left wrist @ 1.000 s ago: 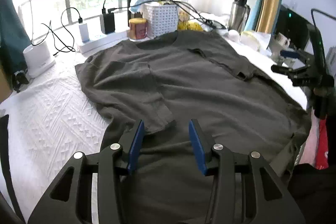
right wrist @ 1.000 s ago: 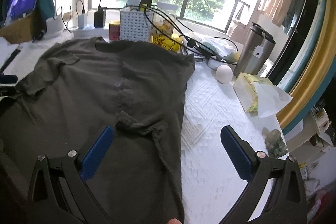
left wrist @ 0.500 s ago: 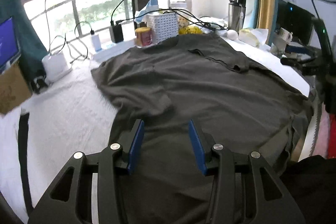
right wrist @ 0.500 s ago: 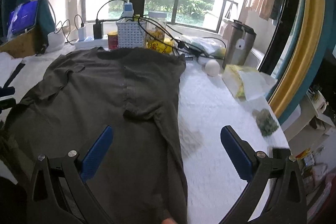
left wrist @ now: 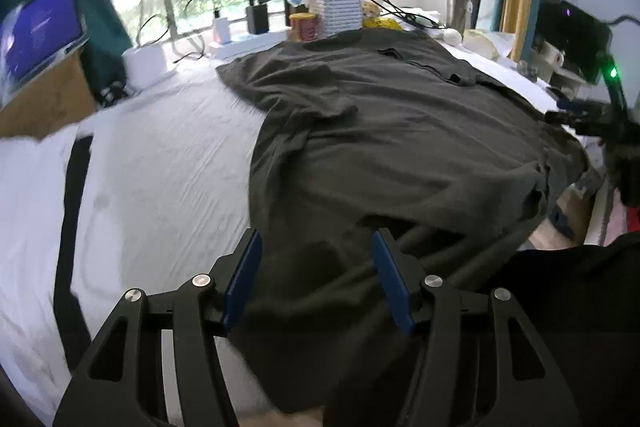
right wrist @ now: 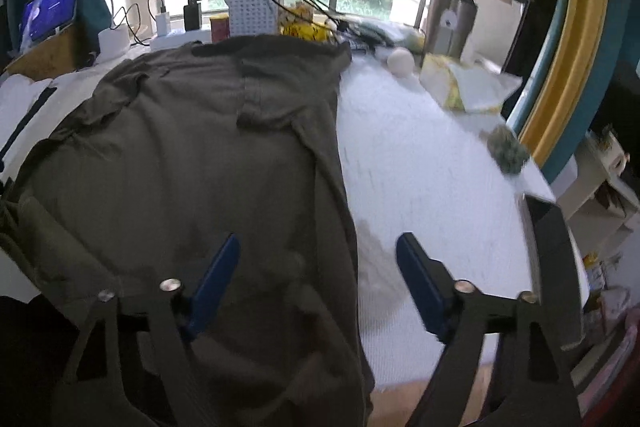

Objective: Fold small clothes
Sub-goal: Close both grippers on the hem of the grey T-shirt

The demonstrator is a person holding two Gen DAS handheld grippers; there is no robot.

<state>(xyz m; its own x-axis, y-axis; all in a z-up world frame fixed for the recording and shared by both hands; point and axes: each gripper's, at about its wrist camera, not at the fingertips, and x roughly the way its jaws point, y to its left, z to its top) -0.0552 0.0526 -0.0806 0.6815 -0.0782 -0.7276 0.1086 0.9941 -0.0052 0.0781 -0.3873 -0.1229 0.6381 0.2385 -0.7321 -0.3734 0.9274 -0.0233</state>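
Left wrist view: your left gripper [left wrist: 316,271] and right gripper [right wrist: 318,267] both gape, grasping nothing, over the dark t-shirt [left wrist: 392,131] spread on the white table [left wrist: 160,163]; contents of the white basket [left wrist: 336,13] are indistinct.

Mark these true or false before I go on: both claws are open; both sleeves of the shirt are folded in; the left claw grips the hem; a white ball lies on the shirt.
1. Both the left claw and the right claw are open. True.
2. Both sleeves of the shirt are folded onto its body. True.
3. The left claw grips the hem. False: its jaws stand apart with cloth lying between them, unpinched.
4. A white ball lies on the shirt. False: it sits on the white cover, beside the shirt.
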